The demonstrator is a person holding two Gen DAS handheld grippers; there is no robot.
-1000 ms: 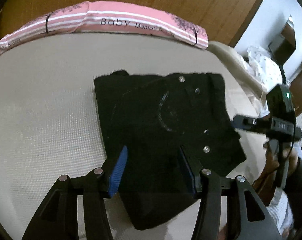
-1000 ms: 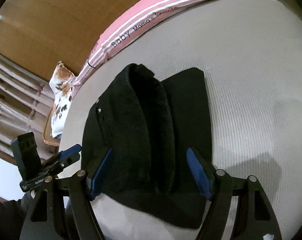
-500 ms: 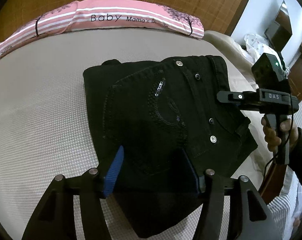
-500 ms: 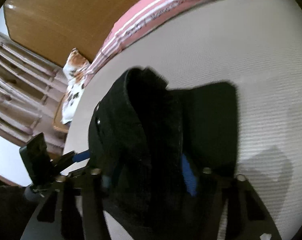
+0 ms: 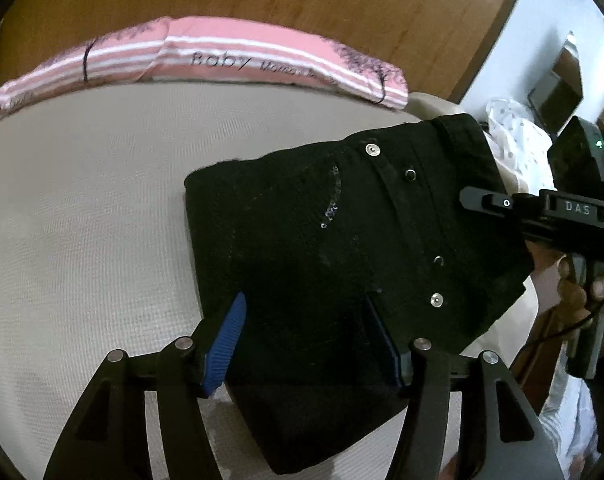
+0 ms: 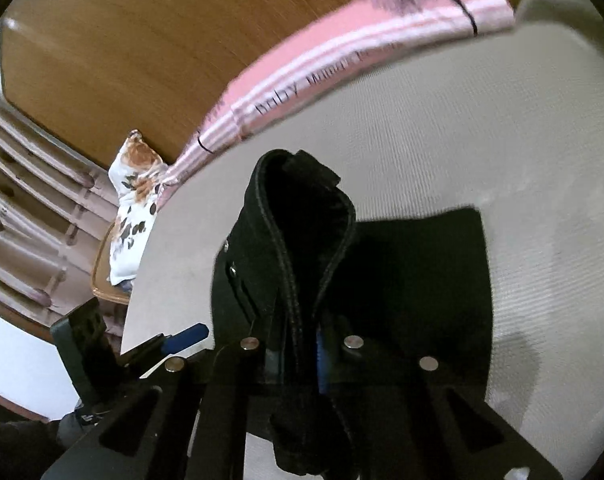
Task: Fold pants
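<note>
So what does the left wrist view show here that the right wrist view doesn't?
Only the left wrist view shows the pants' flat face with its metal studs and sequin trim, plus the hand carrying the right gripper. Only the right wrist view shows the right gripper shut on the raised waistband edge, and a floral cushion. Both show the folded black pants on the beige mattress and the pink pillow. The left gripper has open jaws.

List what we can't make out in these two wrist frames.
- Folded black denim pants: near edge hidden in the left wrist view behind the open left tongs.
- Right tongs, shut on the pants' waistband: pad contact buried in dark cloth in the right wrist view.
- Pink striped pillow: lettering motion-blurred in the right wrist view.
- Beige mattress: edges cut off by the fisheye rim.
</note>
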